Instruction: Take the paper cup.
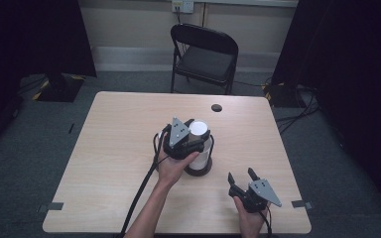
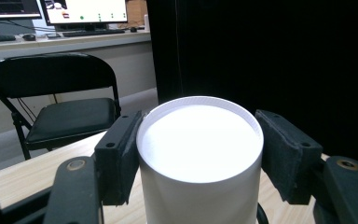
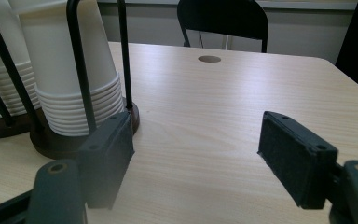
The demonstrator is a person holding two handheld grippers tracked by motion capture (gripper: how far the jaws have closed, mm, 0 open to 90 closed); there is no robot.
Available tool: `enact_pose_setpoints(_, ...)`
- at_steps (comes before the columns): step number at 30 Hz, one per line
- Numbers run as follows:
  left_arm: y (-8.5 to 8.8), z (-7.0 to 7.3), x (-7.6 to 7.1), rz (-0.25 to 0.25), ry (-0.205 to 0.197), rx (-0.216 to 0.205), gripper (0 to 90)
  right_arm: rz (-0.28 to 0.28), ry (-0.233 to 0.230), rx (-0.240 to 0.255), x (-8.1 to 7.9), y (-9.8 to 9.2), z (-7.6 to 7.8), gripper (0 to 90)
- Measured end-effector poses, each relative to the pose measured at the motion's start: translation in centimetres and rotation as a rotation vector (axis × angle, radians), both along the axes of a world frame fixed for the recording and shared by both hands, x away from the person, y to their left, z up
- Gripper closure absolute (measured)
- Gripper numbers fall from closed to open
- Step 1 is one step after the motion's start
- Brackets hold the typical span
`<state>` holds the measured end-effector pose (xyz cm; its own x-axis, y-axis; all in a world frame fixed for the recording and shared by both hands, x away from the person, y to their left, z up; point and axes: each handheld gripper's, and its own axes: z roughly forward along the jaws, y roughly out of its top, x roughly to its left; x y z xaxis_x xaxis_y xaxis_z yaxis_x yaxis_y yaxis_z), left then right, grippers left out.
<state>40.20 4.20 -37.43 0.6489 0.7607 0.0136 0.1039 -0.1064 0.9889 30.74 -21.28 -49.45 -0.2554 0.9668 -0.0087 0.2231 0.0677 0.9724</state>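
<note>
A pale wooden counter carries the work, with a small round hole near its far edge and a black folding chair standing on the floor beyond it. Near the counter's middle stands a dark round-based holder with thin black upright rods, and inside it sits a stack of white paper cups, nested upside down. The left gripper reaches the top of that stack; its two black pads press against opposite sides of the topmost cup, clamped tight on it. The right gripper rests low over the counter's near right part, well apart from the holder, jaws spread wide with nothing between them.
</note>
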Motion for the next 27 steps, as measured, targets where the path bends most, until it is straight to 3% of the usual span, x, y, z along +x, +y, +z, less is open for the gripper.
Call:
enact_pose_setpoints(8,0.3,0.7,-0.3,-0.006,-0.019,-0.028,34.6,0.001,0.000,0.000,0.0,0.0,0.0,25.9)
enact_pose_setpoints(15,0.7,1.3,-0.7,-0.015,-0.028,-0.083,34.6,0.000,0.000,-0.001,0.0,0.0,0.0,25.9)
enact_pose_setpoints(27,1.0,1.9,-1.6,-0.026,-0.044,-0.095,34.6,-0.001,-0.001,0.001,0.0,0.0,0.0,25.9)
